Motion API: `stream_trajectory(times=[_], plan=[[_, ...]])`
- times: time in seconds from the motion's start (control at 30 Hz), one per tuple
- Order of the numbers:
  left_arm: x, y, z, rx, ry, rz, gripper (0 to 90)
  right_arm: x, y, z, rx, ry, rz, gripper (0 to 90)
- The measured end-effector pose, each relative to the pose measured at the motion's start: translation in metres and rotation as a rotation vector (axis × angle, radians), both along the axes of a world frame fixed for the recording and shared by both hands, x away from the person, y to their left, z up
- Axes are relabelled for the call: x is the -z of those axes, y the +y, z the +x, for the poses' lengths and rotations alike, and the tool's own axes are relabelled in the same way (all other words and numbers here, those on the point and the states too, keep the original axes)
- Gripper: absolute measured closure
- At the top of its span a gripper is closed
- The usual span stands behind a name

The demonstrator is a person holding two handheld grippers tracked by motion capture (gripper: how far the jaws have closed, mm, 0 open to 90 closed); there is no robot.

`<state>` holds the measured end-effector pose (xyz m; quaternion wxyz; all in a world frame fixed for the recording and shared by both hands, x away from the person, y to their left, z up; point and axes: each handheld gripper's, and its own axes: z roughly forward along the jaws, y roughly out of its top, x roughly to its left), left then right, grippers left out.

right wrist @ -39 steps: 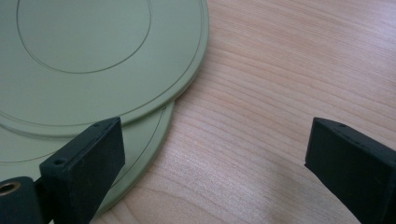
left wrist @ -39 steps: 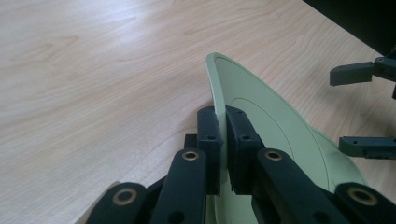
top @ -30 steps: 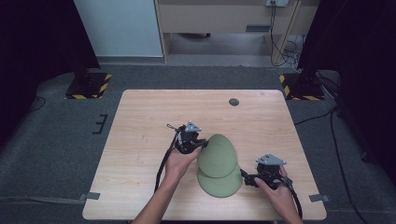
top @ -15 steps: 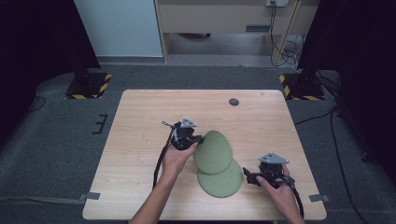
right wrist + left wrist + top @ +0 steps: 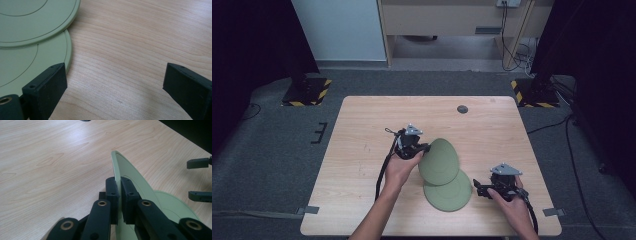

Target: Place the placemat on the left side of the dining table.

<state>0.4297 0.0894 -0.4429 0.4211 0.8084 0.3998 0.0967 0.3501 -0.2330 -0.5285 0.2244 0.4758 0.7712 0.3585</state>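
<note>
Pale wood, the table (image 5: 362,150) carried little besides the work: a small dark disc (image 5: 462,109) lay well beyond both claws near the far edge, and nothing stood between them and the plates. The left gripper (image 5: 426,148) was clamped on the rim of the upper green plate (image 5: 439,161), its pads (image 5: 111,187) pressing either face of the edge. That plate stood tilted, leaning away from the claw, its low edge on the lower green plate (image 5: 451,192), which lay flat just beside the right gripper (image 5: 478,189). A second earlier the upper plate had sat nearly flat over the lower one; now it was tipped up and drawn toward the left claw. The right gripper held its jaws wide apart over bare wood, level, its hand (image 5: 512,205) low at the near edge; the left hand (image 5: 401,167) reached forward.
</note>
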Motion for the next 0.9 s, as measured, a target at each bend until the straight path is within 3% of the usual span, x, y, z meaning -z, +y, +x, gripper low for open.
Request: stream_trajectory(times=[0.3,0.9], plan=[[-0.009,0.007,0.000,-0.008,-0.016,-0.008,85.5,0.000,-0.004,0.003,0.022,-0.003,-0.001,5.4],[-0.023,0.037,0.001,-0.056,-0.047,-0.030,85.6,0.002,-0.014,0.007,0.064,0.002,-0.008,5.4]])
